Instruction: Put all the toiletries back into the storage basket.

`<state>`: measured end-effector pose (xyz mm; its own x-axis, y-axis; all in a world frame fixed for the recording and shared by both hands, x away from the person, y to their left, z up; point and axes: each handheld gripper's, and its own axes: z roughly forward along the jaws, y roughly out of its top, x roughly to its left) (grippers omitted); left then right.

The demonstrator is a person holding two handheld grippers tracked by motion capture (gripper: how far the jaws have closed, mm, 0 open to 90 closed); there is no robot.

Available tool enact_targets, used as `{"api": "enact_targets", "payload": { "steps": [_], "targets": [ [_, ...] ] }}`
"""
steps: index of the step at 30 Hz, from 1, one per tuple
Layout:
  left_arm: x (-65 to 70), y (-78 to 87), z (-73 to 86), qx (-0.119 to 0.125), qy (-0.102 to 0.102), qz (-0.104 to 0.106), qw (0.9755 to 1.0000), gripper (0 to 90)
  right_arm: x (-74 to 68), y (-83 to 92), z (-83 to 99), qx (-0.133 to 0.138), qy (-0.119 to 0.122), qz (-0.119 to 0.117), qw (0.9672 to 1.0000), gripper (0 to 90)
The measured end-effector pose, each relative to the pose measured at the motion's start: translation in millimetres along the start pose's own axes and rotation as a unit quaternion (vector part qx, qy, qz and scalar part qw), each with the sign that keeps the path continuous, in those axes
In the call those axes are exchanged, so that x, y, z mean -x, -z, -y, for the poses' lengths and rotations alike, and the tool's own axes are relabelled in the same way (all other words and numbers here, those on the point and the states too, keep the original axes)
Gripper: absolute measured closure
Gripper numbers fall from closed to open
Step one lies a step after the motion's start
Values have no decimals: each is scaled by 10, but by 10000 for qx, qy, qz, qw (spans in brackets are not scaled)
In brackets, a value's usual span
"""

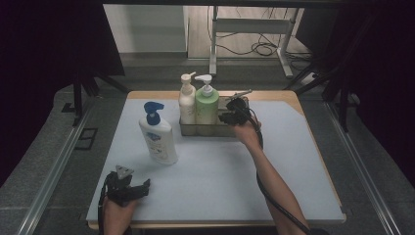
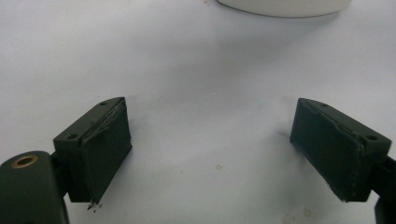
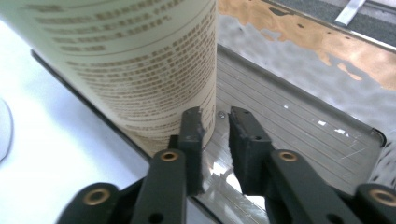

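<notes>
Near the table's front left corner, the left gripper [image 1: 128, 188] rests idle, jaws wide apart over bare mat. Farther in, the blue-capped bottle [image 1: 157, 134] stands alone. Toward the far edge, the right gripper [image 3: 215, 140] sits inside the metal tray [image 3: 299, 116], jaws slightly parted and empty, beside the green bottle [image 3: 140, 60]. Placing looks finished; next likely calls for withdrawing and fetching the blue-capped bottle.

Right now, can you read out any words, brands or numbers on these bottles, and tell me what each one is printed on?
Green bottle: many lines of small brownish print down its side, too blurred to read.
White bottle with the blue pump: a blue label patch, too small to read.
Cream bottle: no print that I can make out.
Metal tray: no text.
No text can be quoted.
</notes>
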<state>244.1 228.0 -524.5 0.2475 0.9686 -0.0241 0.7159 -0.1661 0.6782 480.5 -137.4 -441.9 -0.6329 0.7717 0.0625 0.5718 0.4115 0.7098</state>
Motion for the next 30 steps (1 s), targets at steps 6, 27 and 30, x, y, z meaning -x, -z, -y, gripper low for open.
{"api": "enact_targets", "payload": {
  "steps": [6,27,30],
  "targets": [
    [0,0,0,0,-1,-2,10000,118,-15,118,40,86,108,-83,9999,576],
    [8,0,-4,-8,10,-28,10000,120,-139,556,268,431,583,-187,9972,225],
    [6,0,-3,-7,13,-23,10000,120,-159,615,303,447,639,-221,9967,188]
  ]
}}
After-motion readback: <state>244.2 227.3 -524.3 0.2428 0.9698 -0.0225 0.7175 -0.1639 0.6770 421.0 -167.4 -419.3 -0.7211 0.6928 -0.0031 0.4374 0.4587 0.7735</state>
